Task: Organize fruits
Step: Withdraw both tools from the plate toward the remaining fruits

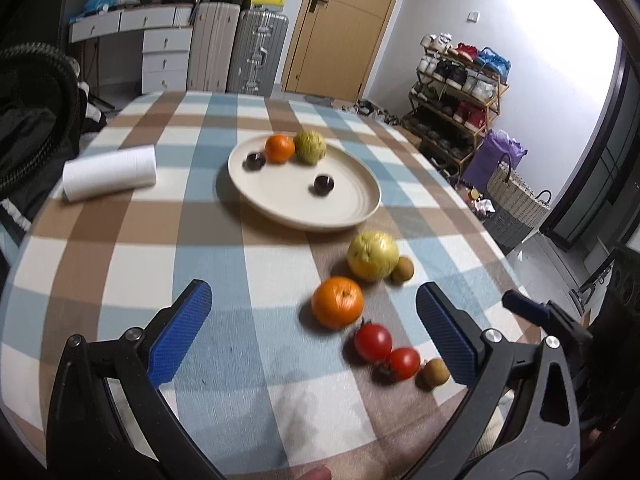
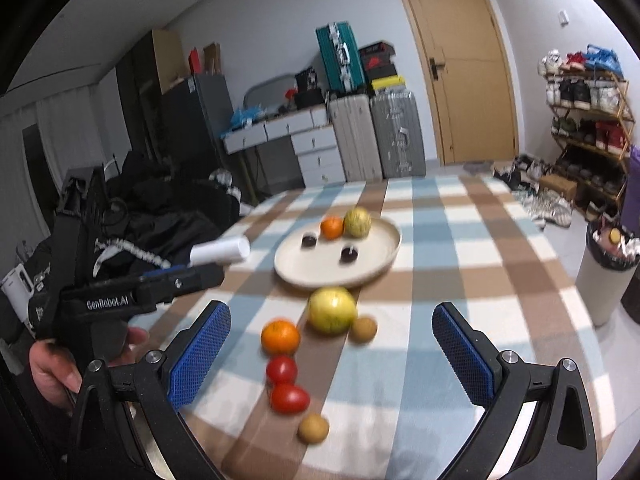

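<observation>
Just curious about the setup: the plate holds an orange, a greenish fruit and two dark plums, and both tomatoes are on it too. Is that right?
Not quite. The two tomatoes lie on the checked tablecloth, not on the plate; the left wrist view shows them near the gripper. The orange, greenish fruit and dark plums are on it.

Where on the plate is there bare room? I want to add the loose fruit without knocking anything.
The plate is bare along its near and right side, beyond the near dark fruit. Its far edge is crowded: orange, green fruit and another dark fruit.
</observation>
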`<state>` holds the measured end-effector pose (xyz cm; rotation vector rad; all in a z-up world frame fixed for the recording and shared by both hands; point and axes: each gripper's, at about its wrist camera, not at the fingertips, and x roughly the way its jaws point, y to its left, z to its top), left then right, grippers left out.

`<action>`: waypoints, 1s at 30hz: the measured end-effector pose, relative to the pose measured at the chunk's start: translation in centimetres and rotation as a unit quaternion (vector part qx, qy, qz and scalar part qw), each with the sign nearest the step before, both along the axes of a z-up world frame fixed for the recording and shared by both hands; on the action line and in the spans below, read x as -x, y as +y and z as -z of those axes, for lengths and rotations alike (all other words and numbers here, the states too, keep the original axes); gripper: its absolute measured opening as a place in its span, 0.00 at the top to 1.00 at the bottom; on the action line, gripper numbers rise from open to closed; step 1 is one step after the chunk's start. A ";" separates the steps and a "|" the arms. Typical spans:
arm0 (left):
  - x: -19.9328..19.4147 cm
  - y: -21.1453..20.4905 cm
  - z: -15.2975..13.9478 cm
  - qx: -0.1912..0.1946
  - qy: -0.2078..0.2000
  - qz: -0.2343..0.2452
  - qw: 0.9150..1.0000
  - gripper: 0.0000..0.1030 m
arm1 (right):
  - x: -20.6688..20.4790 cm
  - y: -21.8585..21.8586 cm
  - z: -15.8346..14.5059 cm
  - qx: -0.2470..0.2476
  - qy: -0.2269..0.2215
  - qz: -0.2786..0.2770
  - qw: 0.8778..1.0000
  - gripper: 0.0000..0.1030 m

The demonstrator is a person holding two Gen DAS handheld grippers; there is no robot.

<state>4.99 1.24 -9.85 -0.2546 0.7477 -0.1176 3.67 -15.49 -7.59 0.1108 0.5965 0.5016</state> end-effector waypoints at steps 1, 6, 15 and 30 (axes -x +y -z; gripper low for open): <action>0.0 0.0 0.3 0.000 0.003 0.000 1.000 0.01 | 0.1 0.2 0.5 0.002 0.007 -0.005 1.000 0.00; 0.1 0.5 1.7 -0.002 0.017 -0.001 1.000 0.01 | 0.9 1.0 3.7 0.017 0.036 -0.031 0.999 0.00; -0.4 1.0 2.6 0.002 0.032 -0.006 0.999 0.01 | 1.7 1.6 7.2 0.028 0.066 -0.044 0.996 0.01; -1.2 0.4 3.0 -0.006 0.035 -0.001 0.999 0.01 | 1.2 1.8 8.1 0.013 0.081 -0.065 0.994 0.21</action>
